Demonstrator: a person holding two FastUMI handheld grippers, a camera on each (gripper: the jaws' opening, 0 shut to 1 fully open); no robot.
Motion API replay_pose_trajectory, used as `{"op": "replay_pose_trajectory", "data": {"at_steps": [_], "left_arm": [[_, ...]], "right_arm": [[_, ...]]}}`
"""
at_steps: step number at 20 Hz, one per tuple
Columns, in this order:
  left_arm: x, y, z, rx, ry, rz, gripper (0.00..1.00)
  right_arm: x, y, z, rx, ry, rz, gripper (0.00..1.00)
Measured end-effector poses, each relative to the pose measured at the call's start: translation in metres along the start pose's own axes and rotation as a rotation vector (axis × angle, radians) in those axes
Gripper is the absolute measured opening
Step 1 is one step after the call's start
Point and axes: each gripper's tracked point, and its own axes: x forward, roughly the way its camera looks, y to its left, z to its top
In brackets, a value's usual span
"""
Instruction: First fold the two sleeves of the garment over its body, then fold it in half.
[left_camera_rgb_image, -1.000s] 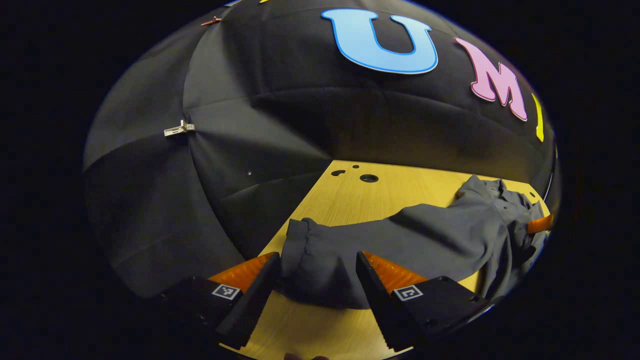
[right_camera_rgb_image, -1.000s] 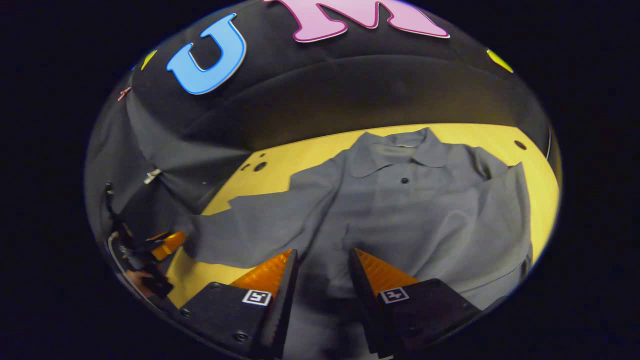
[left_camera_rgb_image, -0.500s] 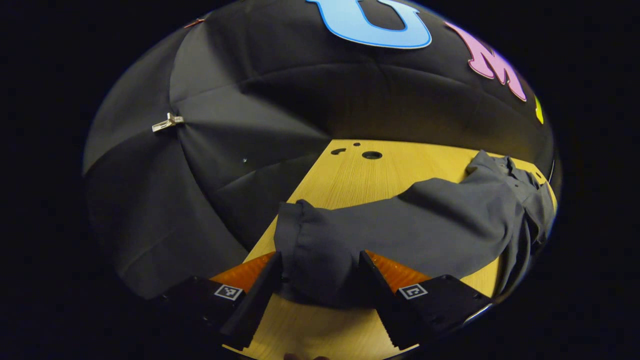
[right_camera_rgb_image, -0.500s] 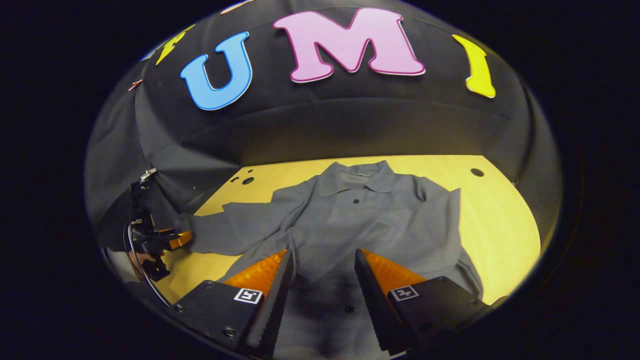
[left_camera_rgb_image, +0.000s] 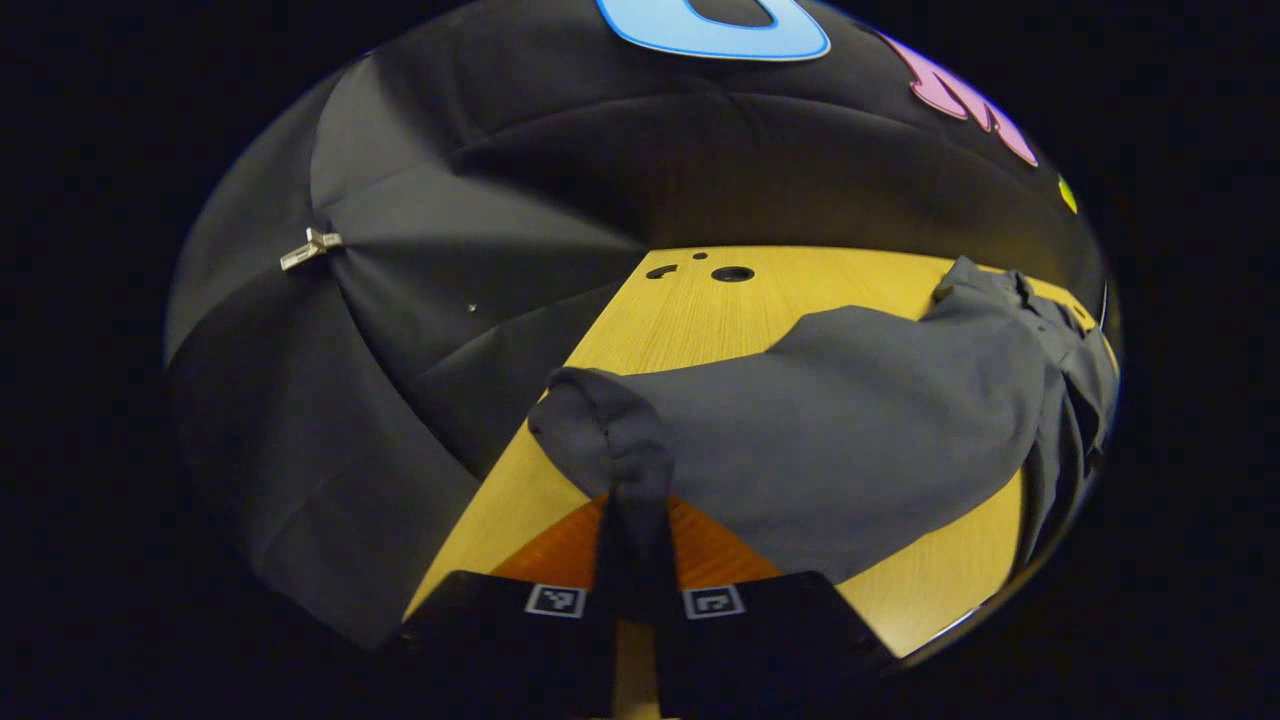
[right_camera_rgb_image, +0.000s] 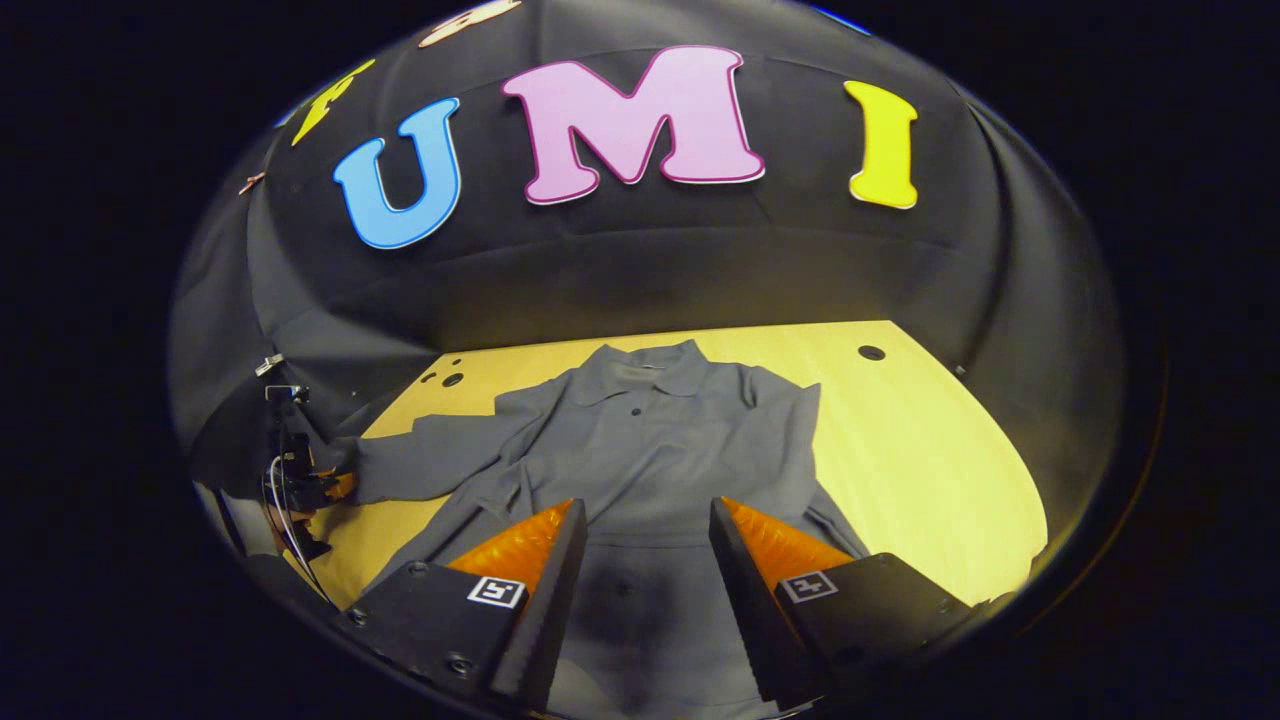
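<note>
A grey collared shirt (right_camera_rgb_image: 650, 440) lies face up on the yellow wooden table (right_camera_rgb_image: 930, 460), collar toward the wall. Its sleeve on the right side lies folded in over the body (right_camera_rgb_image: 790, 430). The other sleeve (left_camera_rgb_image: 850, 420) stretches out sideways across the table. My left gripper (left_camera_rgb_image: 635, 525) is shut on that sleeve's cuff (left_camera_rgb_image: 605, 420), which bunches up between the fingers. It also appears far off as the left gripper (right_camera_rgb_image: 320, 487) at the sleeve's end. My right gripper (right_camera_rgb_image: 648, 510) is open above the shirt's lower front, with nothing between its fingers.
Round holes (left_camera_rgb_image: 732, 273) sit in the table near its back corner, and another hole (right_camera_rgb_image: 871, 352) is at the back right. The table's left edge (left_camera_rgb_image: 500, 480) runs close by the cuff. A metal clip (left_camera_rgb_image: 310, 248) pins the black wall cloth.
My left gripper has closed on the cuff, which now stands bunched and lifted. My right gripper has drawn back from the shirt, staying open.
</note>
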Motion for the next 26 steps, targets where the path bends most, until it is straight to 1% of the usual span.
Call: {"op": "replay_pose_trajectory", "data": {"at_steps": [1,2,3,6,8,12,14,19,23,26], "left_arm": [[-0.001,-0.002,0.001,0.007,0.002,-0.008,0.14],[-0.002,-0.003,0.001,0.006,0.002,-0.013,0.12],[-0.003,-0.003,0.003,0.001,0.005,-0.017,0.07],[-0.009,-0.005,0.013,-0.012,-0.015,-0.028,0.06],[-0.021,-0.010,0.027,-0.006,-0.051,-0.029,0.06],[-0.056,-0.039,0.064,-0.020,-0.140,-0.075,0.05],[-0.078,-0.059,0.085,-0.031,-0.182,-0.108,0.05],[-0.127,-0.128,0.137,-0.081,-0.256,-0.242,0.05],[-0.158,-0.183,0.170,-0.108,-0.296,-0.321,0.05],[-0.179,-0.225,0.182,-0.086,-0.316,-0.363,0.05]], "right_arm": [[-0.005,-0.003,0.003,0.000,-0.010,-0.009,0.77],[-0.009,-0.008,0.005,-0.003,-0.016,-0.016,0.77],[-0.012,-0.013,0.005,-0.006,-0.020,-0.024,0.77],[-0.016,-0.026,0.009,0.000,-0.029,-0.042,0.77],[-0.019,-0.032,0.011,0.000,-0.037,-0.048,0.77],[-0.017,-0.044,0.012,-0.015,-0.045,-0.053,0.77],[-0.016,-0.052,0.014,-0.010,-0.051,-0.060,0.77],[-0.021,-0.069,0.018,0.000,-0.070,-0.054,0.77],[-0.018,-0.094,0.019,0.008,-0.073,-0.060,0.77],[-0.020,-0.114,0.021,0.016,-0.086,-0.065,0.77]]}}
